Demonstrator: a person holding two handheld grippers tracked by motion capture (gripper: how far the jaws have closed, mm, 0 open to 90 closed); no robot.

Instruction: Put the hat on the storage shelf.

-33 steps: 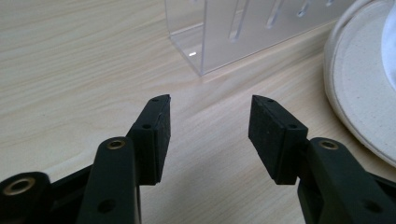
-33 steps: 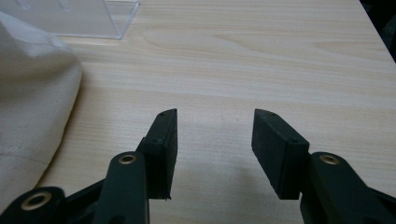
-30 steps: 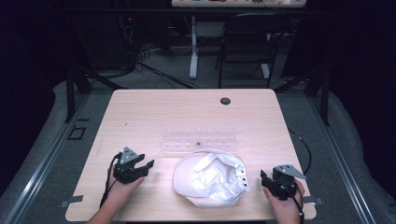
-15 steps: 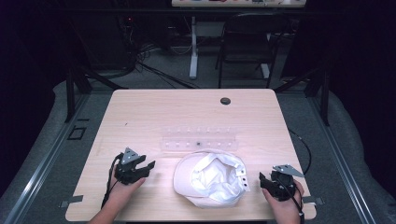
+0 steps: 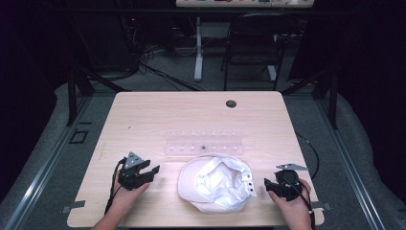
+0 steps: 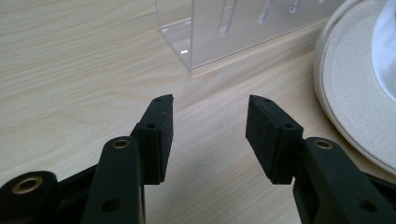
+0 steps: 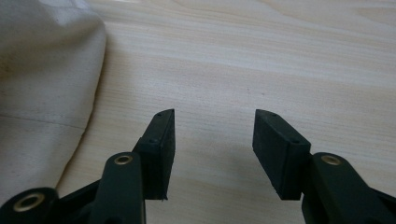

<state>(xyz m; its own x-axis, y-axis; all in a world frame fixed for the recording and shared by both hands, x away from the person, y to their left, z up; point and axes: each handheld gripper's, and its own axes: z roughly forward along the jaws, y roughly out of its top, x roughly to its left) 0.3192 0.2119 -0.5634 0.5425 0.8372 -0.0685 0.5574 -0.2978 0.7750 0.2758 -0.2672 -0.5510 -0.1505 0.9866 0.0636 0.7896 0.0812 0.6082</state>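
Note:
A white cap (image 5: 215, 184) lies upside down at the front middle of the wooden table (image 5: 191, 115), its pale inside facing up. Behind it stands a clear acrylic rack (image 5: 203, 142). My left gripper (image 5: 154, 171) rests on the table left of the cap, open, nothing between its jaws. In the left gripper view the open left gripper (image 6: 209, 121) points at bare wood, with the rack (image 6: 233, 28) ahead and the cap's brim (image 6: 355, 107) at the right. My right gripper (image 5: 269, 184) sits right of the cap. The right gripper (image 7: 214, 135) is open over bare wood, cap cloth (image 7: 42, 84) to its left.
A dark round grommet (image 5: 231, 103) is set in the table near its far edge. A chair (image 5: 253, 43) and a desk leg (image 5: 197, 48) stand on the floor beyond. Cables trail from both grippers off the front corners.
The right gripper has shifted slightly beside the cap. The left gripper and the cap have stayed where they were.

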